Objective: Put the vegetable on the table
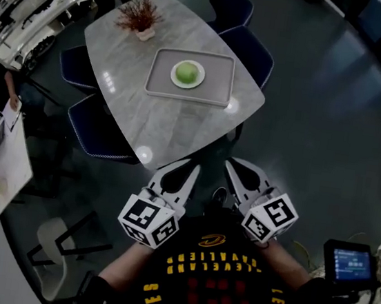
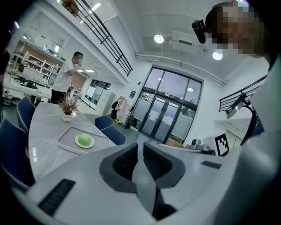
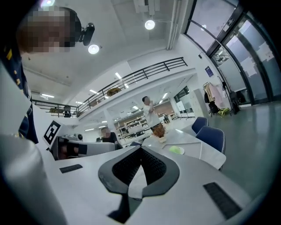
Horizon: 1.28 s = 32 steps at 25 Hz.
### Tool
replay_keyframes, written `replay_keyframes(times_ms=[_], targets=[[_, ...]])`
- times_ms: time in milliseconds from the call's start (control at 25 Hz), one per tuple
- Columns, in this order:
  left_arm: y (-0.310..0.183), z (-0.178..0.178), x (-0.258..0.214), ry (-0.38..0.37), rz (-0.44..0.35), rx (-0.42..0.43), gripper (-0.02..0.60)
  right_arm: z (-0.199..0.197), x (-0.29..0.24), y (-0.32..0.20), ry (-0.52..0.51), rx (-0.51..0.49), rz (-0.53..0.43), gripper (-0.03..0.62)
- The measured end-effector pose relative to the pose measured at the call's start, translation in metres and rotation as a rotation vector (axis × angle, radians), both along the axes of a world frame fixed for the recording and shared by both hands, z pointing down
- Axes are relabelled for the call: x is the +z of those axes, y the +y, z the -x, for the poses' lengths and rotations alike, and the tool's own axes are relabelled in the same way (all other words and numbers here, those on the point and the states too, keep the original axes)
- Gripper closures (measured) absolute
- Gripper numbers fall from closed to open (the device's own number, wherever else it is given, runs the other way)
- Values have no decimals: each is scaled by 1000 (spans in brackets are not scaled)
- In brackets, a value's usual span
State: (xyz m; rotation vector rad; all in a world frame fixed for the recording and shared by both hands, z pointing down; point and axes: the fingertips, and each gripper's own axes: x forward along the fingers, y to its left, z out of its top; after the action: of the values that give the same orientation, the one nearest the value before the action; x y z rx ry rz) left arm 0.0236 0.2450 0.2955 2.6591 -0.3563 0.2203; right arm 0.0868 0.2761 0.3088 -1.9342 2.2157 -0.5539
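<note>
A round green vegetable (image 1: 187, 72) lies on a small white plate (image 1: 175, 80) inside a grey tray (image 1: 212, 91) on the grey table (image 1: 167, 120). Both grippers hover short of the table's near corner, close to my body, well away from the tray. My left gripper (image 1: 189, 171) is shut with nothing in it, and so is my right gripper (image 1: 236, 171). In the left gripper view the vegetable (image 2: 84, 139) shows far off on the tray (image 2: 66, 141), beyond the left gripper (image 2: 140, 147). The right gripper view shows the vegetable (image 3: 177, 150) small, past the right gripper (image 3: 141, 150).
A potted dry plant (image 1: 140, 17) stands at the table's far end. Dark blue chairs (image 1: 249, 51) ring the table, one (image 1: 99, 129) at its left side. A person (image 2: 61, 81) stands beyond the table. A white desk (image 1: 8, 159) lies left; a small screen (image 1: 351, 263) is at my right.
</note>
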Motion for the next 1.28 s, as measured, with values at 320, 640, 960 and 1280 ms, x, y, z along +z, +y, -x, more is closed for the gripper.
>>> replay_keyframes(times_ms=[320, 640, 960, 1280], targets=[[-13, -46, 1, -29, 3, -96, 538, -57, 8, -18, -58, -64, 16, 589], [-54, -57, 18, -56, 25, -192, 538, -78, 29, -55, -117, -113, 49, 589], [-119, -68, 42, -61, 79, -267, 538, -111, 47, -110, -92, -96, 116, 589], [-204, -74, 67, -155, 99, -322, 538, -138, 66, -191, -41, -89, 204, 569]])
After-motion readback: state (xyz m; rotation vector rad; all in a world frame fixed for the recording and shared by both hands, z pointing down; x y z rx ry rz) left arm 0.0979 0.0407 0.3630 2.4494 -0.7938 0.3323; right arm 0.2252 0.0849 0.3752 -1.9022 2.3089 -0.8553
